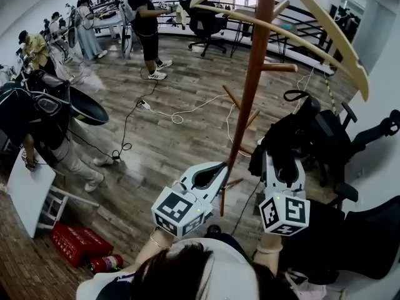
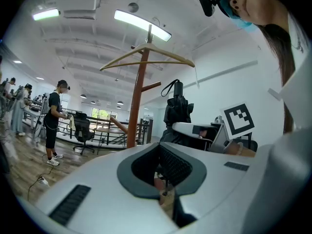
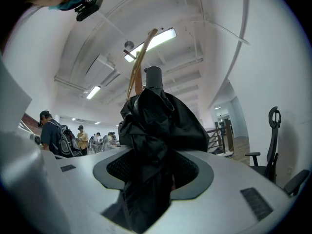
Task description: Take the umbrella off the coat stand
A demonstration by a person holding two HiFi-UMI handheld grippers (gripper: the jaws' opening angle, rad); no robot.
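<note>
The wooden coat stand [image 1: 253, 74] rises in the middle of the head view, with curved hanger arms at its top and bare pegs lower down. A folded black umbrella [image 1: 284, 139] stands upright just right of the pole, clear of the pegs, its strap loop hanging free. My right gripper [image 1: 281, 167] is shut on its bunched fabric. In the right gripper view the umbrella [image 3: 156, 126] fills the gap between the jaws of that gripper [image 3: 151, 174]. My left gripper [image 1: 209, 175] hovers open and empty beside the pole's lower part. From the left gripper [image 2: 161, 162] I see the pole [image 2: 139, 96] and the umbrella [image 2: 178, 108].
Black office chairs [image 1: 340, 142] crowd the right side behind the umbrella. A white cable [image 1: 181, 112] trails over the wooden floor. A red box [image 1: 78, 242] lies at lower left beside a crouching person [image 1: 44, 130]. Other people [image 1: 147, 24] work at tables by the far railing.
</note>
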